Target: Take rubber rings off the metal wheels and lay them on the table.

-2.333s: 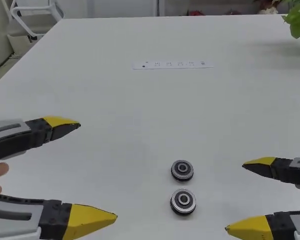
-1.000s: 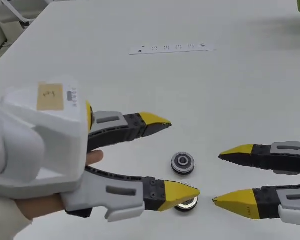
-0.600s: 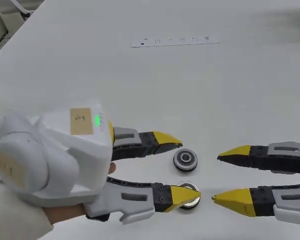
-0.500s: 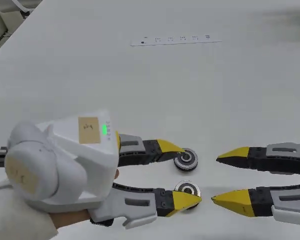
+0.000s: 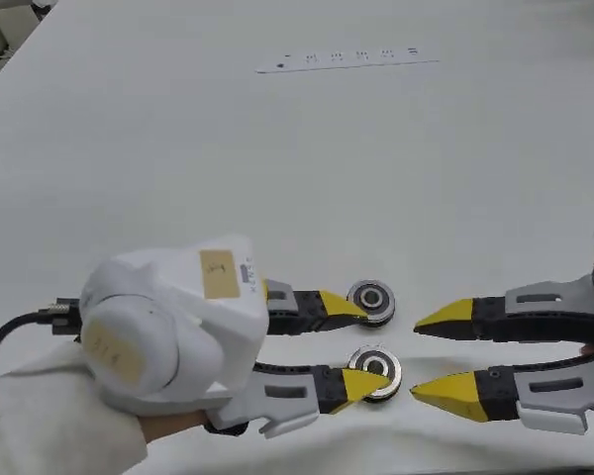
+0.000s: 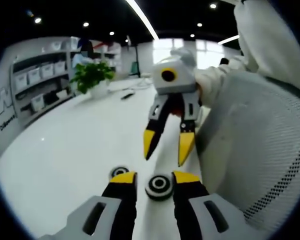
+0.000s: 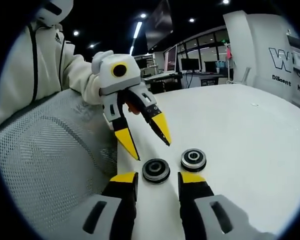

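The left gripper (image 5: 371, 342), well to the left of the nearer black-rimmed round metal wheel (image 5: 379, 362) 2.3 seconds ago with its yellow-tipped jaws spread wide, has come right up to that wheel. Its jaws have narrowed, and the wheel now sits between their tips. The right gripper (image 5: 414, 356) has also closed in on that wheel from the right, jaws narrower, tips just short of it.

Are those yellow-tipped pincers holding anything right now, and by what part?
Nothing is held. The left gripper and right gripper are both open; the nearer wheel lies on the table between the left jaws' tips, not clamped.
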Demonstrator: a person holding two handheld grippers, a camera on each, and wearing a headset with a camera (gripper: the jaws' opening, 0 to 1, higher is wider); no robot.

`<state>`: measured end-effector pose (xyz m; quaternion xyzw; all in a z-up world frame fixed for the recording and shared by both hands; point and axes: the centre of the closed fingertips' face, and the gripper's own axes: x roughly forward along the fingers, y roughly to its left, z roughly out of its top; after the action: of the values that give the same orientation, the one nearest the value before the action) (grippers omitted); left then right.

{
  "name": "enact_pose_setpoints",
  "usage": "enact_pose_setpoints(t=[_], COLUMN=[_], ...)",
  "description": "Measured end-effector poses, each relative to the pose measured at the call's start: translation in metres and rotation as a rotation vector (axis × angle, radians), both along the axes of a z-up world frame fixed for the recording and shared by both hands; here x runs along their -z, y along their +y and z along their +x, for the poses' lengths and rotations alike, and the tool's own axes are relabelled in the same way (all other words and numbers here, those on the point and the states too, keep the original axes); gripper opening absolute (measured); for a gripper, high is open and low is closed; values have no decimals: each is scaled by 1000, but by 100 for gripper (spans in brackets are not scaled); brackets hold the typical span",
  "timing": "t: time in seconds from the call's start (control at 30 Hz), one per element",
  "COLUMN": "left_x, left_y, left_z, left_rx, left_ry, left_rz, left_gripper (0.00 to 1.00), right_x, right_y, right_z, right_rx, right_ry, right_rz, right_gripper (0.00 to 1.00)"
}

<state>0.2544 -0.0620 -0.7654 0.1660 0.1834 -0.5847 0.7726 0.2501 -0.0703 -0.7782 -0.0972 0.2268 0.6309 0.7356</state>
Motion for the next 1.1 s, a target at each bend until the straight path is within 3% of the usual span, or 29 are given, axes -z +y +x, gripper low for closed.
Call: enact_pose_setpoints(t=[0.27, 0.67, 0.77, 1.1], left_x=[13, 24, 24, 24], left_y=[-4, -2, -2, -2], left_z=[-2, -5, -4, -8], left_rx=[1, 9, 9, 28], left_ry=[37, 32, 17, 11], left_rz=[15, 48, 40, 30], left_gripper=[25, 19, 18, 15], right_x=[12, 23, 25, 26], right_y=[5, 10, 10, 12], right_z=[1, -3, -1, -1], right_rx=[-21, -56, -45, -45], right_ry=[-7, -14, -14, -6], right_rz=[-29, -63, -65, -58], right_gripper=[24, 21, 22, 22])
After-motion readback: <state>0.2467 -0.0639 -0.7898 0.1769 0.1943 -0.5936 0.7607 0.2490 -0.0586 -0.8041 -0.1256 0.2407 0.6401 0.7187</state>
